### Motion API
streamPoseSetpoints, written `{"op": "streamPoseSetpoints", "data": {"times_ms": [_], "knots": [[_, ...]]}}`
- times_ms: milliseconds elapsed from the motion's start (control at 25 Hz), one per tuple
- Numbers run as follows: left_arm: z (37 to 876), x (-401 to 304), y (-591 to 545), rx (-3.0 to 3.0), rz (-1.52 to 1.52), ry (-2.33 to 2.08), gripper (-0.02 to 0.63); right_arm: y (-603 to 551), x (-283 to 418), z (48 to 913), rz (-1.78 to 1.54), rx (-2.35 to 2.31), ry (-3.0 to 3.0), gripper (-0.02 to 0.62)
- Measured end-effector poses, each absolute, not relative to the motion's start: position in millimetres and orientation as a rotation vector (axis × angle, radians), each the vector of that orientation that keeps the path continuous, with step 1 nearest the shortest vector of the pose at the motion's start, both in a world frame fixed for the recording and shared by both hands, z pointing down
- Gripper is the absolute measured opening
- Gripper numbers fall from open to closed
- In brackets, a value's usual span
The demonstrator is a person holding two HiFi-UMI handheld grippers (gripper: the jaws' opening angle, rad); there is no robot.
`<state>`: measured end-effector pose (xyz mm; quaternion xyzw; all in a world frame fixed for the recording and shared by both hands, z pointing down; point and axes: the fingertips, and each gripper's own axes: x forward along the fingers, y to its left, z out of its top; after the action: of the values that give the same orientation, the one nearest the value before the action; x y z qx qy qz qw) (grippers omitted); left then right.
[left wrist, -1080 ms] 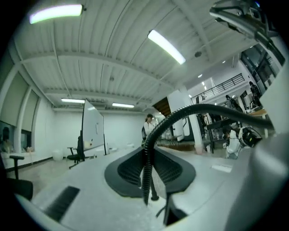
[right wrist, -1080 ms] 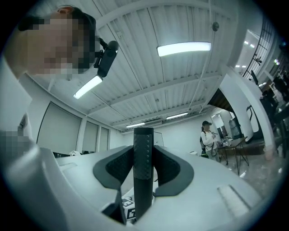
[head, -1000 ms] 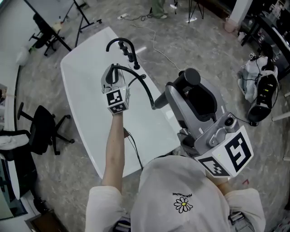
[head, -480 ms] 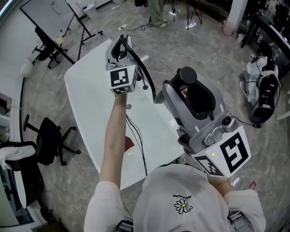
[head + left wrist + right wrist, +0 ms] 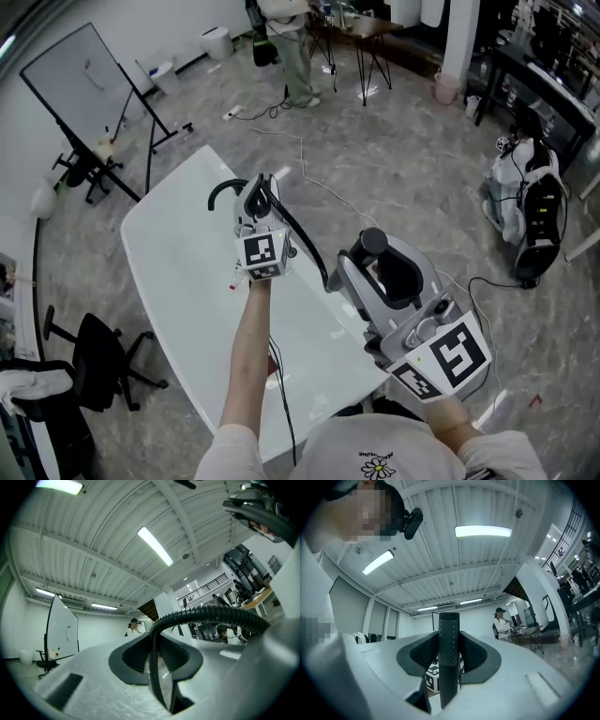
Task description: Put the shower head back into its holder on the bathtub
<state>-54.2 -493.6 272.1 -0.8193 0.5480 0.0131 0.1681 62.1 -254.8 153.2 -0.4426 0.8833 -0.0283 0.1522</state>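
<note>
At the bathtub (image 5: 178, 272): hose (image 5: 211, 615) is being gripped by left claw (image 5: 154, 654), shower head (image 5: 449, 637) by right claw (image 5: 449, 667); reseating outstanding.

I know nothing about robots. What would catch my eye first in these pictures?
A big white bathtub fills the middle of the head view. Over it, the person's left gripper pinches a black ribbed hose. The right gripper, lower right in the head view, clamps the black shower head handle upright between its jaws.
</note>
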Motion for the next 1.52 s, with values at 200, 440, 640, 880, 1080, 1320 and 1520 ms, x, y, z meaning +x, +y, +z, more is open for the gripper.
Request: {"op": "streamPoseSetpoints", "data": {"times_ms": [200,440,640,880,1080,1320,1520], "knots": [[332.2,-72.3,-525.8,-2.386,-0.015,1.633,0.060,-291.8,53.6,178.7,-0.133,-1.291,2.564,0.144],[404.4,-103.4,-553.5,-2.427,-0.074,1.746,0.060,-334.0,43.2,208.9,-0.181,-1.287,2.587,0.144],[452.5,-105.2,-554.4,-2.482,-0.126,1.774,0.060,-362.5,45.4,224.0,-0.171,-1.359,2.618,0.144],[404.2,-103.0,-547.1,-2.394,0.080,1.796,0.060,-364.9,49.0,224.4,-0.165,-1.327,2.687,0.144],[350.5,-98.8,-546.7,-2.256,0.039,1.735,0.060,-373.4,43.1,223.2,-0.156,-1.152,2.751,0.144],[382.2,-115.3,-570.6,-2.232,-0.069,1.873,0.060,-398.3,42.3,233.0,-0.185,-1.015,2.802,0.144],[441.3,-124.2,-573.7,-2.292,-0.184,1.966,0.060,-415.7,39.7,247.0,-0.226,-0.991,2.812,0.144]]}}
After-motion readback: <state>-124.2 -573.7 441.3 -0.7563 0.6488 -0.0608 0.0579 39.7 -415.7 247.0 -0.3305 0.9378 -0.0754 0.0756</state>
